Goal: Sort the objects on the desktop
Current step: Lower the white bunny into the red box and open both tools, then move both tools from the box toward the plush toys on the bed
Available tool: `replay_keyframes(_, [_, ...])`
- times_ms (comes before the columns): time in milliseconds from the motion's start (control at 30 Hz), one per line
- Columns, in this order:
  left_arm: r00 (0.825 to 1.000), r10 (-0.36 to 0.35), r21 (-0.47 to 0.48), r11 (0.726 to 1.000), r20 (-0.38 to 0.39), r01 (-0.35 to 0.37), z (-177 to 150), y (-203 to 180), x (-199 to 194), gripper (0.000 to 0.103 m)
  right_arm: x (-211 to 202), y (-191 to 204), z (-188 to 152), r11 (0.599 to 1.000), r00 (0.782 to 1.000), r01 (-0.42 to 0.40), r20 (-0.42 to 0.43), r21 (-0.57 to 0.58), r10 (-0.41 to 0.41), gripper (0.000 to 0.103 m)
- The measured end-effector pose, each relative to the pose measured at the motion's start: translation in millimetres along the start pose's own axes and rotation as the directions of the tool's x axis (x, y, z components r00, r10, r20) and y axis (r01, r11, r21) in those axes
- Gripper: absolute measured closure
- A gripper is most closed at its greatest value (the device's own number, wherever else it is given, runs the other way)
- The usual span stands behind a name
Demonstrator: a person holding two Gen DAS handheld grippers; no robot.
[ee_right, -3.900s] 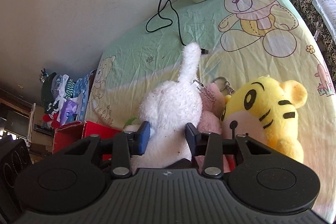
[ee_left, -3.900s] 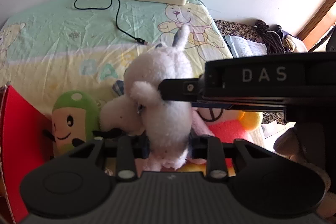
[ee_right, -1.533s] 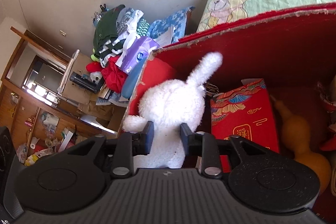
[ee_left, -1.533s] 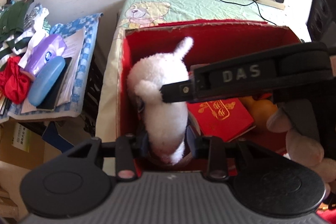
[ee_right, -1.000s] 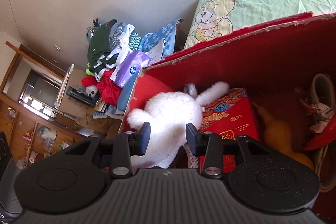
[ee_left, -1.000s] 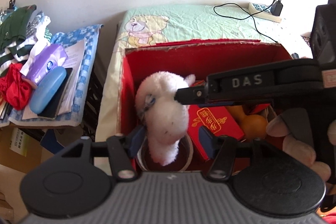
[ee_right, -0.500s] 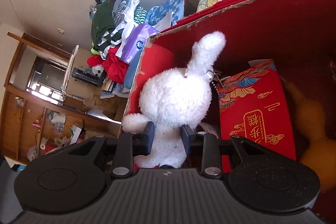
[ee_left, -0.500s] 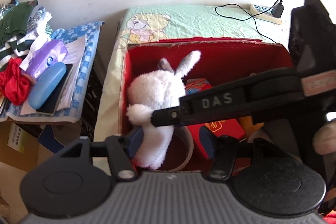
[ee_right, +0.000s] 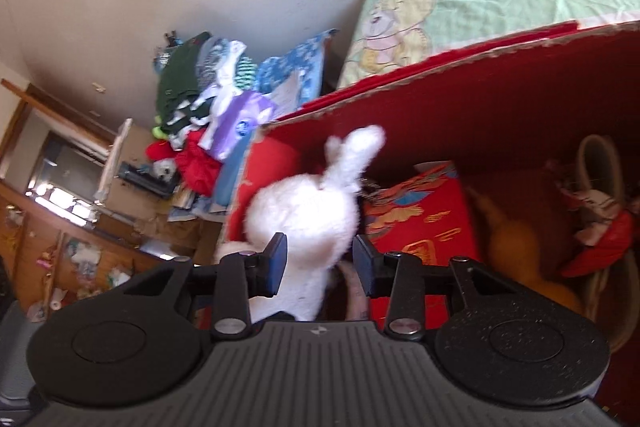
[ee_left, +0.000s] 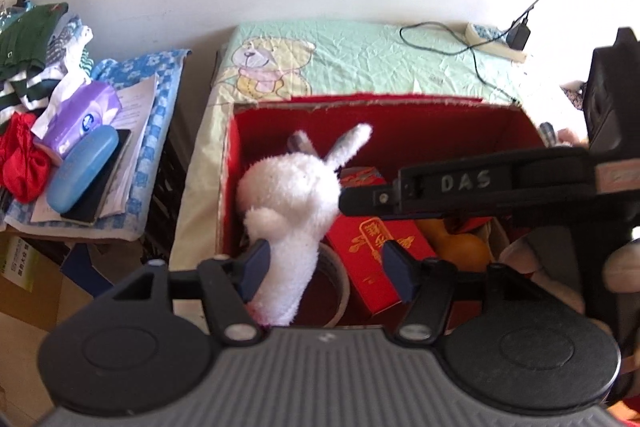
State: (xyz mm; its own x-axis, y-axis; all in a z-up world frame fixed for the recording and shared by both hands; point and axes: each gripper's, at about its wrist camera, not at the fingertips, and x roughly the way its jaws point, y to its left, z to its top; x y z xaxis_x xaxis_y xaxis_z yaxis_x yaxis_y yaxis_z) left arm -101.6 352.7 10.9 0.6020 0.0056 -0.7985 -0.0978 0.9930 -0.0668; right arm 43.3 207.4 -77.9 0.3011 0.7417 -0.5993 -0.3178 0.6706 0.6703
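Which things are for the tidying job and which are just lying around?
For the job:
- white plush bunny
- red box
- left tool, open
- right tool, open

Just lying around:
- blue glasses case
- purple tissue pack
- power strip

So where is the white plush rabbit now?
The white plush rabbit is inside the red box, at its left end in both views, beside the red packet, between the open left hand-held gripper's fingers.
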Motion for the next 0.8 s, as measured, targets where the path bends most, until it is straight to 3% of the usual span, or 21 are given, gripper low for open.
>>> replay_keyframes(167, [0.999,0.039,0.014,0.999,0.011,-0.039,4.6,-4.0,-4.6,0.037,-5.7,-2.5,-0.1,1.0,0.999,0.026,0.025,0.004,-0.026,0.063])
replay_keyframes(567, [0.991,0.129,0.019,0.992,-0.043,-0.128,6.3,-16.2,13.9,0.036,-21.8,6.2,-8.5,0.975,0.978,0.205,0.062,-0.086,-0.201,0.066])
replay_keyframes(800, [0.981,0.186,0.008,0.982,-0.056,-0.186,5.3,-33.8,17.9,0.037,-36.3,-5.9,-13.5,0.972,0.974,0.223,0.056,-0.077,-0.219,0.066])
